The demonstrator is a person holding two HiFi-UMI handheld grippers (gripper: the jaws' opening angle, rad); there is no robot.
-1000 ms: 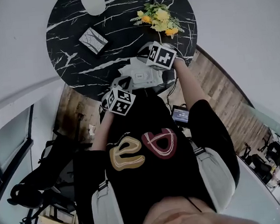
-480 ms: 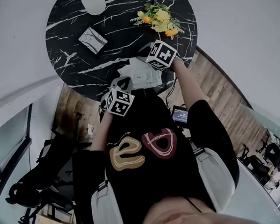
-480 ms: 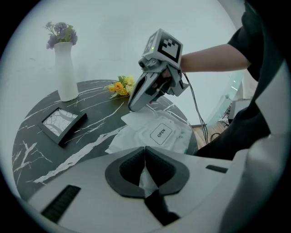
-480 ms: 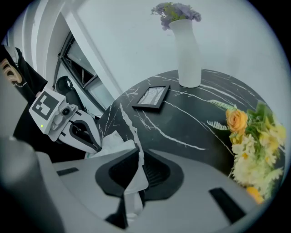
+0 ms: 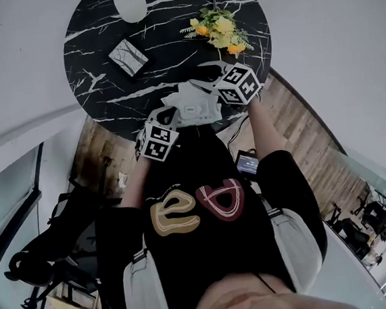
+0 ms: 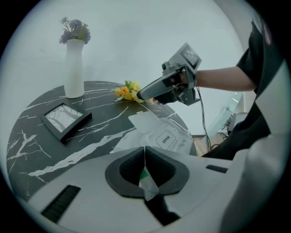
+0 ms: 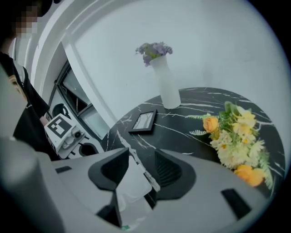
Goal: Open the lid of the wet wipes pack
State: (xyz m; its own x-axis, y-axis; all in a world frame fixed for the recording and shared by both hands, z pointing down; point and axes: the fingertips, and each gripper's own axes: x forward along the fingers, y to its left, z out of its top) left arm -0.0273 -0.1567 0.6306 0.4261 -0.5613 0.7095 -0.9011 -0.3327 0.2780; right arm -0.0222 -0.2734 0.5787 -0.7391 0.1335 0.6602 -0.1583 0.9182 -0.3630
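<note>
The white wet wipes pack (image 5: 192,107) lies at the near edge of the black marble table (image 5: 105,91). Its top carries an "OPEN" label (image 6: 165,138). The lid flap (image 6: 144,123) stands lifted at the pack's far end. My left gripper (image 6: 144,159) is shut on the pack's near edge, and a corner of the wrapper shows between its pads. My right gripper (image 7: 141,169) hovers over the far end with its jaws opening. The pale lid (image 7: 132,184) sits between them, and a gap shows beside it. From the left gripper view the right gripper (image 6: 142,95) hangs just above the flap.
A white vase (image 5: 129,2) with purple flowers stands at the table's far side, and a black picture frame (image 5: 128,55) lies left of centre. A yellow bouquet (image 5: 220,29) lies just beyond the right gripper. The table edge and a wooden floor (image 5: 298,116) are close to the person.
The right gripper has risen, rolled and shifted to the right in the head view. The left gripper and the pack have stayed where they were.
</note>
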